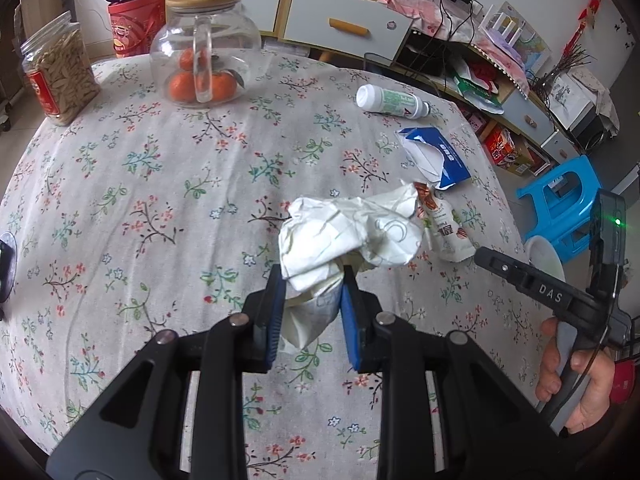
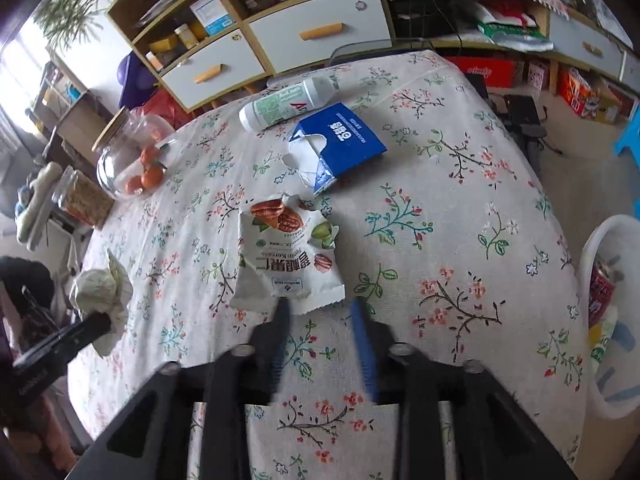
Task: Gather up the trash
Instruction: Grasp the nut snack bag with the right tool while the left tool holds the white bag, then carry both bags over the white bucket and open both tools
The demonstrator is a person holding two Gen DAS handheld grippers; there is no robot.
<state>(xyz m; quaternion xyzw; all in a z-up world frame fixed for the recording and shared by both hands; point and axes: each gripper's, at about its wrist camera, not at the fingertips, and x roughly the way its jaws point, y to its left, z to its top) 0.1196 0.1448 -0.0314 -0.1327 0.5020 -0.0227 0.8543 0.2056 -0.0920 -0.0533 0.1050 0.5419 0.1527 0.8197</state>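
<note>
From the left wrist camera, the left gripper (image 1: 314, 280) is clamped on a crumpled white paper wad (image 1: 352, 232) held just above the floral tablecloth (image 1: 160, 184), while the right gripper (image 1: 486, 258) reaches in from the right edge, so the pecan snack packet (image 1: 444, 224) lying just beyond the wad sits nearer to it. From the right wrist camera, the right gripper (image 2: 320, 306) stands parted and empty, the pecan snack packet (image 2: 286, 258) lying flat directly ahead with its near edge between the fingertips and its long axis running straight away; a white bin (image 2: 600, 240) with trash in it waits off to the right, so my guess is a short forward reach, then a swing right.
</note>
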